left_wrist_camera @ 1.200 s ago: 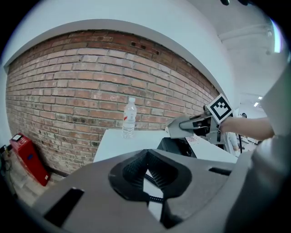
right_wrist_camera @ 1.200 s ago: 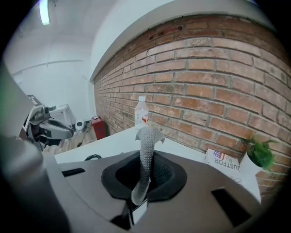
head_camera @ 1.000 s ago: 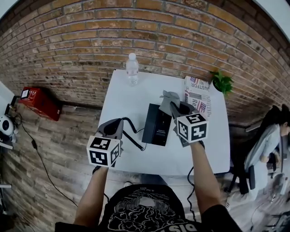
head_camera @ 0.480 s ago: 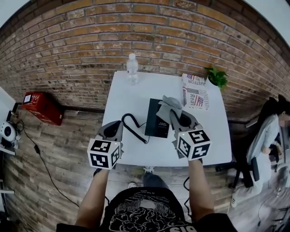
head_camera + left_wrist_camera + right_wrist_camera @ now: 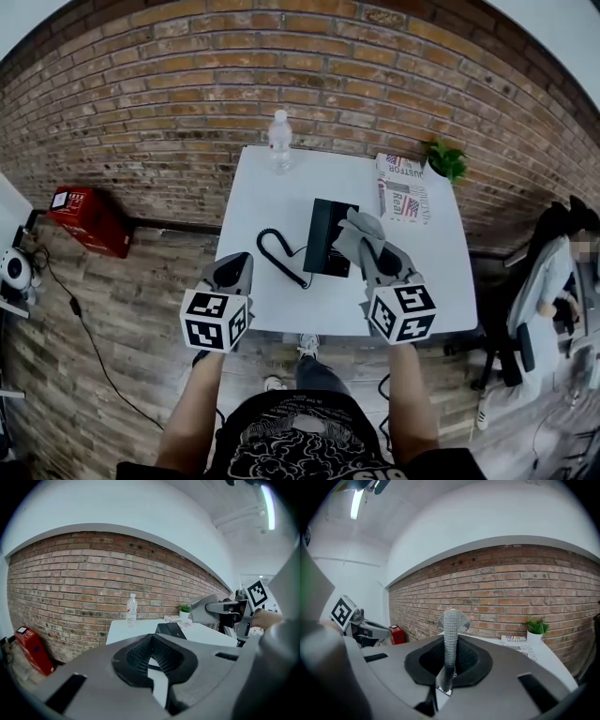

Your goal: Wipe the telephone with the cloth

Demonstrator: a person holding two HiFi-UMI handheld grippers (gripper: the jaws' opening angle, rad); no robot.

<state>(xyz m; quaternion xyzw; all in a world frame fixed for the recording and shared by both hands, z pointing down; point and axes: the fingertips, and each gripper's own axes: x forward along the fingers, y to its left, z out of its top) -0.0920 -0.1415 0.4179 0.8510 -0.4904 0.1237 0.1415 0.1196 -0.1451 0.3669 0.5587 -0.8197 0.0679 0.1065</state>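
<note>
A black telephone (image 5: pixel 325 234) lies mid-table on the white table (image 5: pixel 272 192), its coiled cord (image 5: pixel 281 255) trailing left. My right gripper (image 5: pixel 371 247) is shut on a grey cloth (image 5: pixel 357 232), which hangs against the phone's right side. In the right gripper view the cloth (image 5: pixel 450 634) stands up between the pads. My left gripper (image 5: pixel 237 263) hovers at the table's front-left edge, left of the cord, shut with nothing in it. In the left gripper view the left gripper (image 5: pixel 151 641) points towards the telephone (image 5: pixel 170 630).
A water bottle (image 5: pixel 279 141) stands at the table's far edge. A folded newspaper (image 5: pixel 405 192) and a small potted plant (image 5: pixel 444 159) sit at the far right. A red box (image 5: pixel 89 216) lies on the floor at left. A seated person (image 5: pixel 562 272) is at right.
The right gripper has drawn the cloth from the phone's far right corner towards its middle. The left gripper now sits farther from the cord, at the table's front edge.
</note>
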